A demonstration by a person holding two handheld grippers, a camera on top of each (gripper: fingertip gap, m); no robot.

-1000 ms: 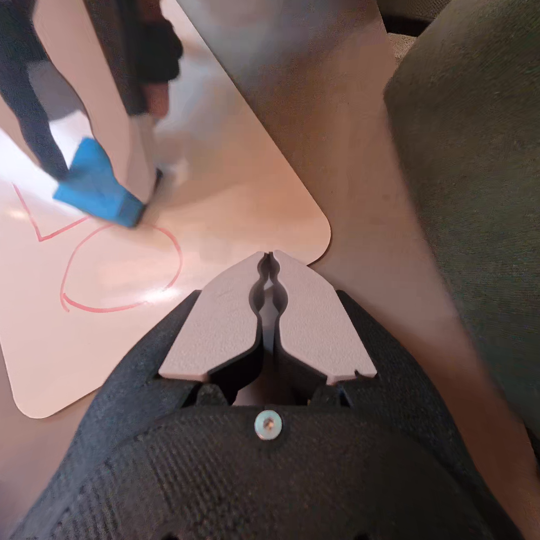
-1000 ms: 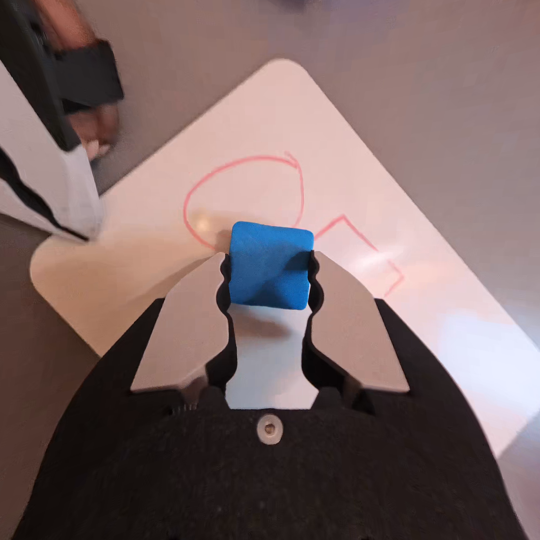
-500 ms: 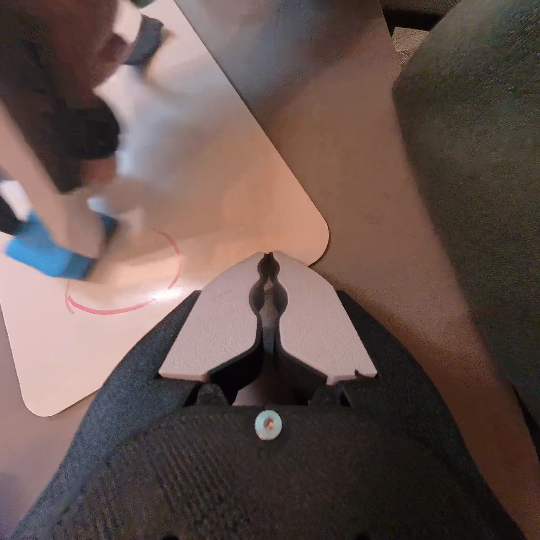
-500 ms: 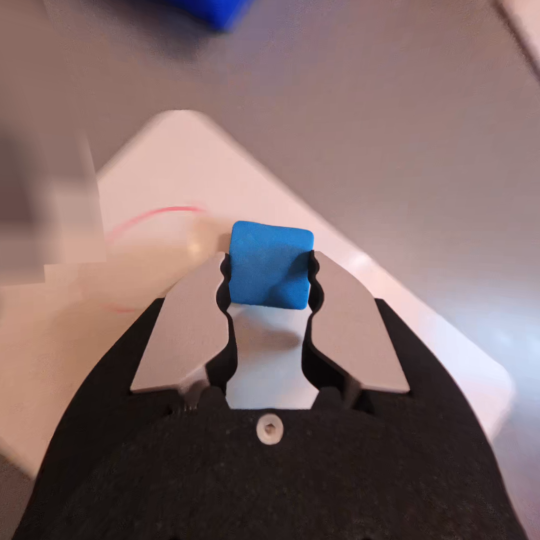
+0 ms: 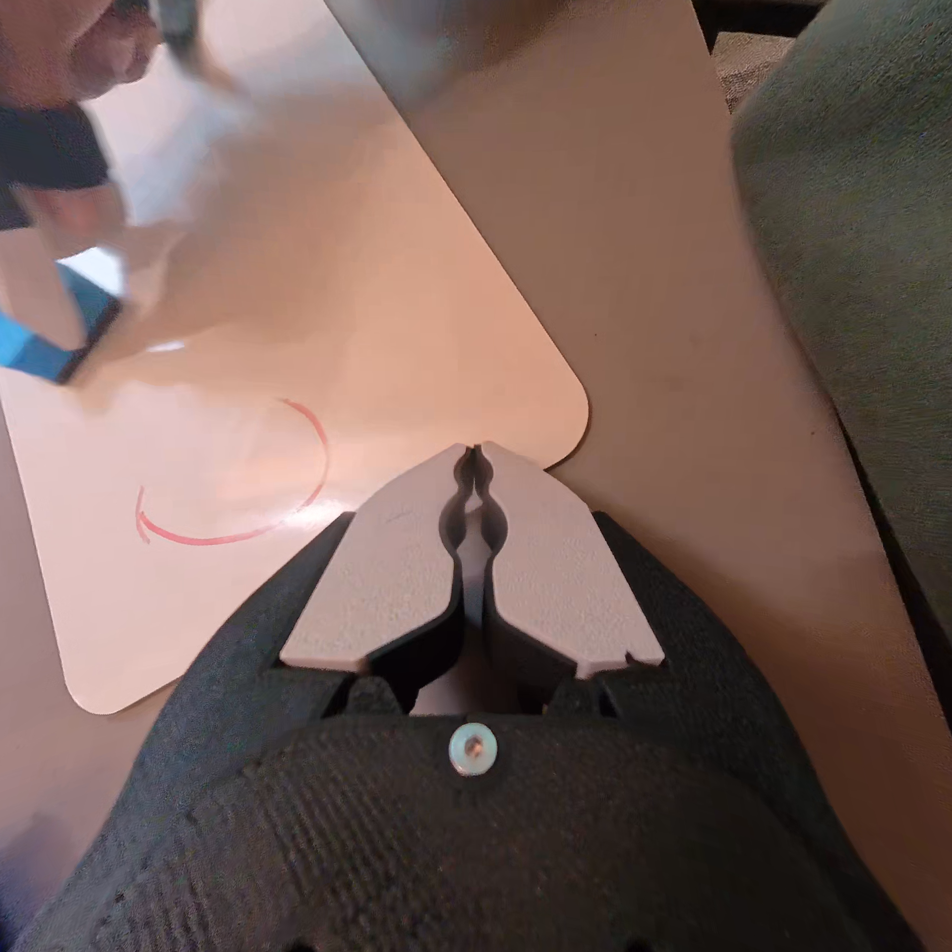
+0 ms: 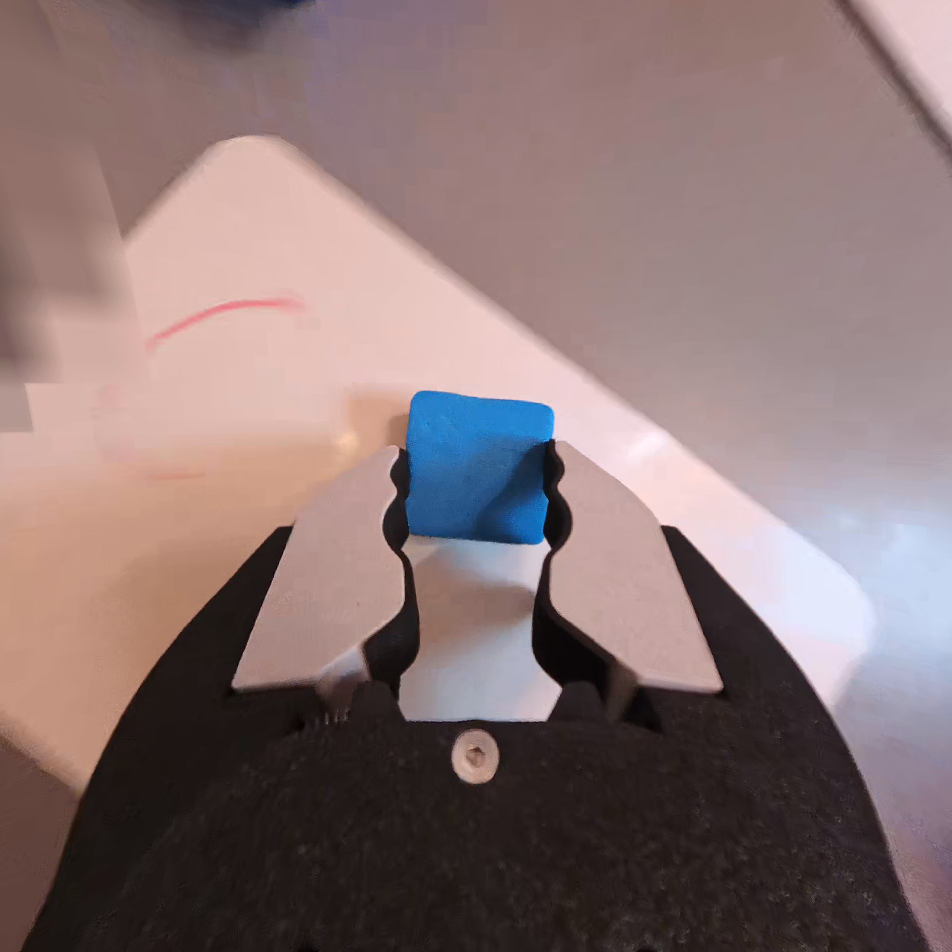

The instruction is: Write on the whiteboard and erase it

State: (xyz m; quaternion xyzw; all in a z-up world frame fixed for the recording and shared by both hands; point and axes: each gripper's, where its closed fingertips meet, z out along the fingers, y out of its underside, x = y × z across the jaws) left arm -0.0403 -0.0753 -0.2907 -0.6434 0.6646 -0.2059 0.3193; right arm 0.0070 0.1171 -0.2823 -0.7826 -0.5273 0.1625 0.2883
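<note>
A white whiteboard (image 5: pixel 319 288) with rounded corners lies flat on the table. A red marker arc (image 5: pixel 304 463), part of a circle, remains on it near my left gripper. My left gripper (image 5: pixel 475 451) is shut and empty, its tips over the board's near corner. My right gripper (image 6: pixel 476 453) is shut on a blue eraser block (image 6: pixel 476 471) held against the whiteboard (image 6: pixel 257 268). A faint red arc (image 6: pixel 221 311) lies left of the eraser. In the left wrist view the right gripper and its blue eraser (image 5: pixel 36 345) are blurred at the far left.
The board lies on a beige table (image 5: pixel 644 257). A dark green upholstered seat (image 5: pixel 865 257) borders the table on the right. A person's hand (image 5: pixel 77 56) shows blurred at the top left. A mosaic patch covers the left edge of the right wrist view.
The right gripper has swept the eraser across the board. The red angular mark and the upper part of the red circle are gone. The left gripper has stayed in place.
</note>
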